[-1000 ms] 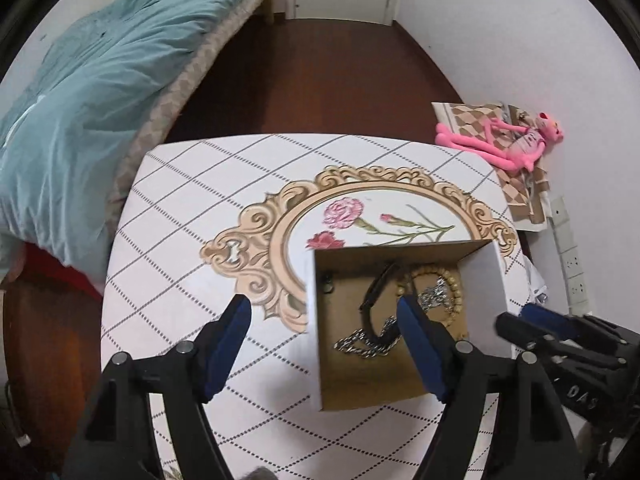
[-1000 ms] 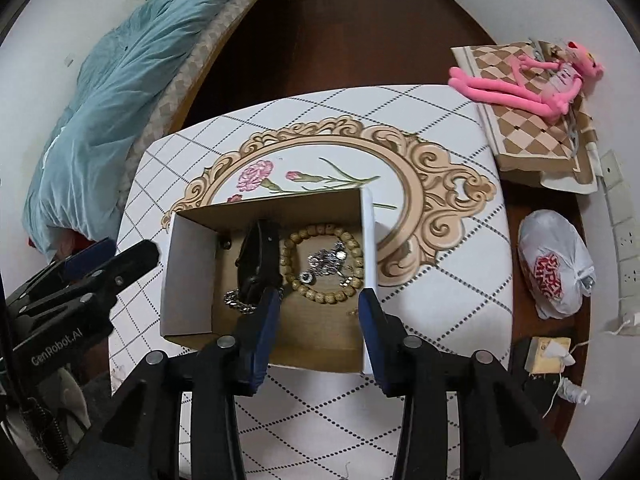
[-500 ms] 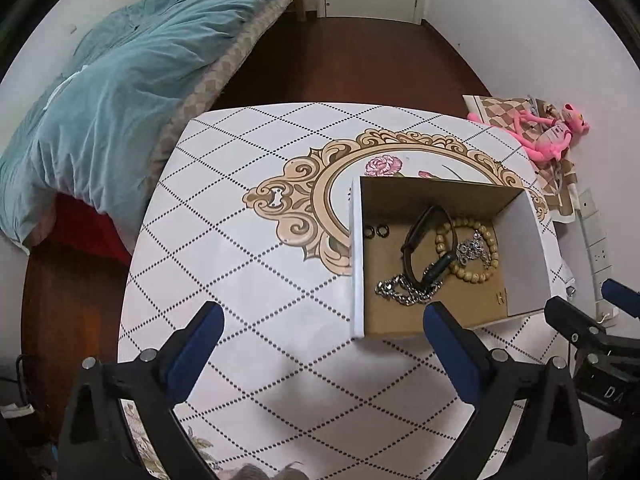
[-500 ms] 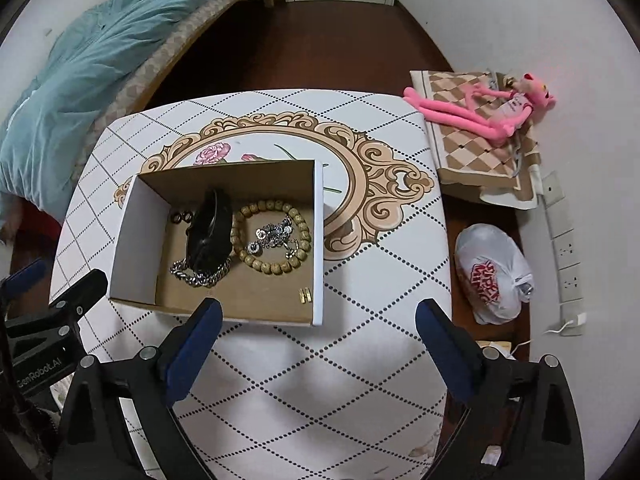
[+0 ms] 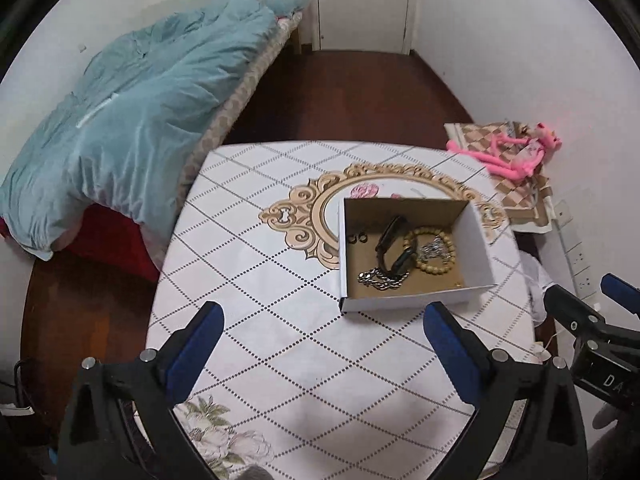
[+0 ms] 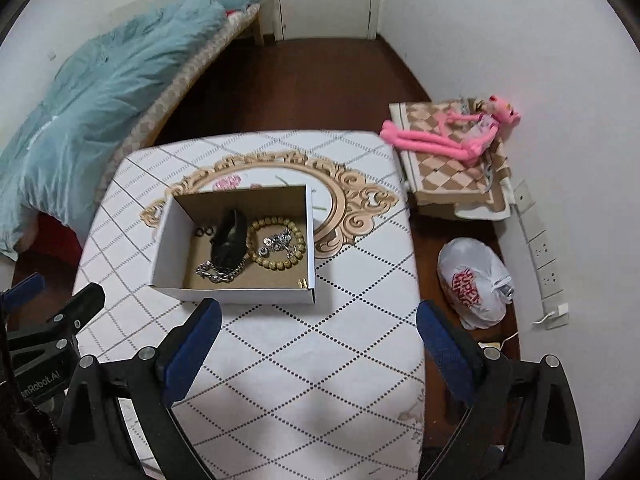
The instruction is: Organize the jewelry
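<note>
An open white cardboard box (image 5: 478, 240) (image 6: 170, 236) stands on the patterned table. Inside lie a black watch band (image 5: 390, 236) (image 6: 229, 236), a wooden bead bracelet (image 5: 432, 266) (image 6: 276, 262), a silver chain (image 5: 378, 278) (image 6: 216, 272), a silver charm piece (image 6: 276, 240), two small dark rings (image 5: 357, 237) (image 6: 204, 231) and a small gold item (image 6: 303, 281). My left gripper (image 5: 324, 332) is open and empty, held above the table on the near side of the box. My right gripper (image 6: 318, 332) is open and empty, also back from the box.
The table (image 5: 256, 280) carries a white diamond-pattern cloth with a gold frame print. A bed with a teal duvet (image 5: 120, 132) is at the left. A pink plush toy (image 6: 448, 136) on a checkered cushion, a white plastic bag (image 6: 472, 280) and a power strip (image 6: 540, 248) lie at the right.
Both grippers have pulled back and up from the box and opened wide. The right gripper's jaws were close together over the box a second ago. The jewelry stays in the box.
</note>
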A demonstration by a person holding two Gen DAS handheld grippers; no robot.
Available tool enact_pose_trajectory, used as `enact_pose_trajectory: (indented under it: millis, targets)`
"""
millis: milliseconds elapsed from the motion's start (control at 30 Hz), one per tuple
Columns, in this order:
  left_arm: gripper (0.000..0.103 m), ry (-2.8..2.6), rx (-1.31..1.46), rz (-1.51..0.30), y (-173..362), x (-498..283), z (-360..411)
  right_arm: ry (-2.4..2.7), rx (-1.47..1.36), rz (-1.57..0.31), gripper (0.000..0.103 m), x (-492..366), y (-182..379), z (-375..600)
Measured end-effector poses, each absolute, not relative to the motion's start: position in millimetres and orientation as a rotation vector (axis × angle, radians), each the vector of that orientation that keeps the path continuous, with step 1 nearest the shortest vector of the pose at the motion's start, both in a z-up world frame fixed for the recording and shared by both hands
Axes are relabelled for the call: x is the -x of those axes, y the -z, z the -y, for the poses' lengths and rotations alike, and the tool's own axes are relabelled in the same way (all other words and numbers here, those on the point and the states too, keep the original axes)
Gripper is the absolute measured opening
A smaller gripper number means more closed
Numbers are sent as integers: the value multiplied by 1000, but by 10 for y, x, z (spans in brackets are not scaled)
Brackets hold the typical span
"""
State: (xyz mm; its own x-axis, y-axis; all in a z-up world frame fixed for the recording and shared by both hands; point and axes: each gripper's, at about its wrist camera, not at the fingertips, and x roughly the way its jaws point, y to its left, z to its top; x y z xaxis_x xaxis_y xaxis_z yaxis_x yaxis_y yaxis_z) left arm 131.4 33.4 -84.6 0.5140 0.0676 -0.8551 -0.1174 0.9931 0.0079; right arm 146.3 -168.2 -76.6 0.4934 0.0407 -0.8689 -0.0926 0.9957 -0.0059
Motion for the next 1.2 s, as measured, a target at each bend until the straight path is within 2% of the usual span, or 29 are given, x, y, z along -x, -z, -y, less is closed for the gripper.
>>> enact_pose_trajectory:
  millis: [267,600,667,933,1200]
  targets:
    - [102,-106,59,-900,200,-800,-326,-84,35,-911,99,-900,31,1724]
    - [102,-113,62,-802,-361,-340,-275,-77,44,-768,100,-277,-709,1776]
    - [102,-112,69,-787,-450,-259,-267,-78,45,-751,103,-179,-799,1792]
    - [102,-95,73,-788,-542,-147,-203,-93,41,-744,103,-8,-956,1824]
    - [102,-108,69,-827,-465,-342,-155,-74,38,-769,103,-186,-910,1831]
